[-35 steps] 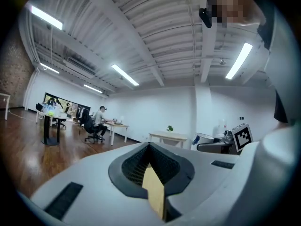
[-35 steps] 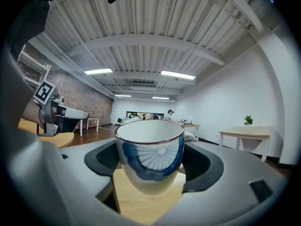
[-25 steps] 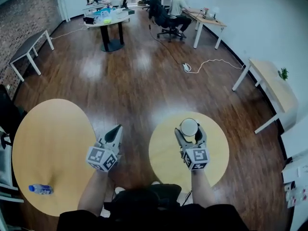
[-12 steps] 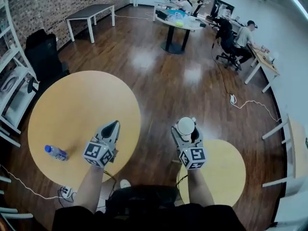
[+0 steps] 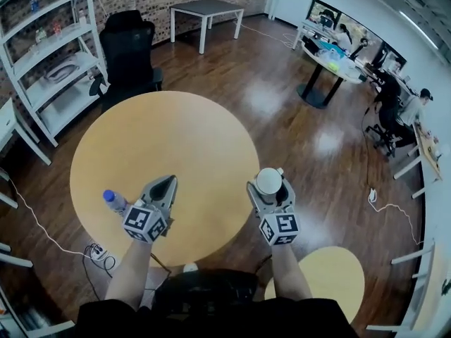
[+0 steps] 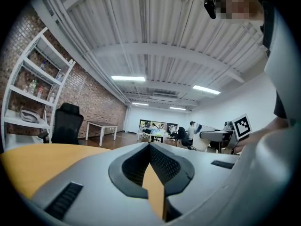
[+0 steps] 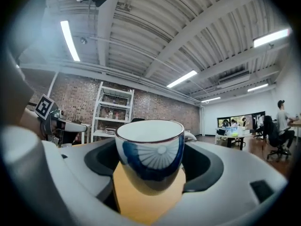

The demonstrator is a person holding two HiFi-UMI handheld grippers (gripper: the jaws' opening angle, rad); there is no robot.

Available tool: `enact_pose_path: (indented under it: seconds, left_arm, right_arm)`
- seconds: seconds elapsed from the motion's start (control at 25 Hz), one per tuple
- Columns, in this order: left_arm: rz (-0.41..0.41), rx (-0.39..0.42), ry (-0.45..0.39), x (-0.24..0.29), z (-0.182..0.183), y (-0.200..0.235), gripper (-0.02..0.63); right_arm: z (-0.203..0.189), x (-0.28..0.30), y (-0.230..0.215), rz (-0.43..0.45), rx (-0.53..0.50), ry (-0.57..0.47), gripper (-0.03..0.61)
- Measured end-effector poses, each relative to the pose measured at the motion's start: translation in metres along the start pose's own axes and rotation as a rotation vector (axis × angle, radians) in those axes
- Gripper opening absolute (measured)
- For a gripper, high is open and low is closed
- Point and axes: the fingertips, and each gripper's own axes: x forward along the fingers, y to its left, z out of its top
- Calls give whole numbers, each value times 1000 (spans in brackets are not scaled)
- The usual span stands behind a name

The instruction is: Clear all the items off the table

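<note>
White-and-blue cup (image 7: 150, 154) sits upright between the jaws of the right gripper (image 5: 270, 187), which stand wide and pinch its sides. In the head view it shows just past the right edge of the round wooden table (image 5: 176, 125). The left gripper (image 5: 166, 183), jaws pressed together and empty, hovers over the table's near-left part. A small water bottle (image 5: 113, 200), apparently on its side, lies just left of it.

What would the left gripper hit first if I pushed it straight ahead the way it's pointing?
Nothing near, it seems: the left gripper points level above the round table. The water bottle lies off to its left, outside that line. Beyond looks like open floor.
</note>
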Motion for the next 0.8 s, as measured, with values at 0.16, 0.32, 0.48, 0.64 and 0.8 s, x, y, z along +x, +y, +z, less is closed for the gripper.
enact_pose_path:
  seconds: [0.16,0.32,0.48,0.64,0.8]
  left_arm:
    - [65,8,7,-25,1,36,0]
    - [128,-7,8,-39,-2,55,0]
    - [194,-17,15,-55,-12,72,0]
    - [263,-21,6,-51,-16,84,0]
    - [331,-35,16,-54,-19,93,0]
  right_arm:
    - [-2,44,35,77,-9,18,400]
    - [-8,72,57,136,-11,38,400]
    - [-17,96,83,202,-41,49,400]
    - [-21,122,84,270,-47,70,400]
    - [-34,142,83,326,-38,93,400]
